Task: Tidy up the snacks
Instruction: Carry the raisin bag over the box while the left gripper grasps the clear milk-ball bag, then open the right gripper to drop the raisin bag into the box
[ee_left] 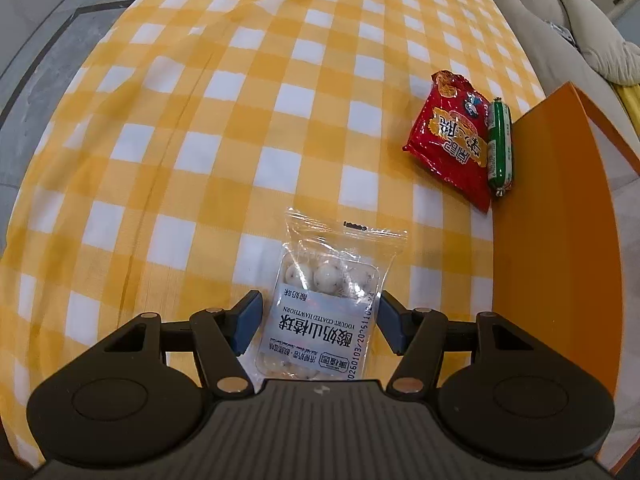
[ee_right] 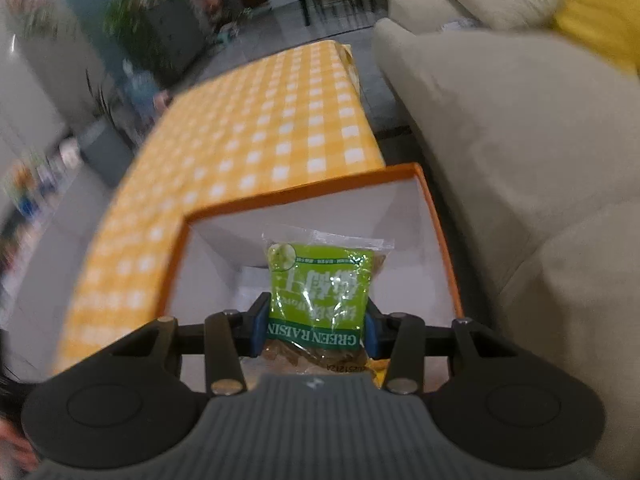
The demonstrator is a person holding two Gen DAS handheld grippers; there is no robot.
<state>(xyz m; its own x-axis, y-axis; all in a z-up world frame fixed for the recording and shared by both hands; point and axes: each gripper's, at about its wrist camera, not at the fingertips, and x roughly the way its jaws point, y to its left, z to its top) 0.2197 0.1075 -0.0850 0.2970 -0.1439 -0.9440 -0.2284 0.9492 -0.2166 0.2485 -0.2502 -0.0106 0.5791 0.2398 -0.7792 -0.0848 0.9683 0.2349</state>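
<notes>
My left gripper (ee_left: 320, 306) is shut on a clear pack of yogurt-coated hawthorn balls (ee_left: 326, 276), held above the yellow checked tablecloth (ee_left: 240, 120); both blue pads sit against the pack's sides. A red snack bag (ee_left: 452, 140) and a green sausage stick (ee_left: 500, 148) lie side by side on the cloth against the outer wall of the orange box (ee_left: 552, 240). In the right wrist view, my right gripper (ee_right: 316, 314) is shut on a green raisin packet (ee_right: 320, 276), which hangs over the white inside of the orange box (ee_right: 304, 190).
A beige sofa (ee_right: 520, 160) with cushions runs along the right of the table, close to the box. Grey floor (ee_left: 48, 52) shows past the table's left edge. Plants and furniture stand blurred in the background.
</notes>
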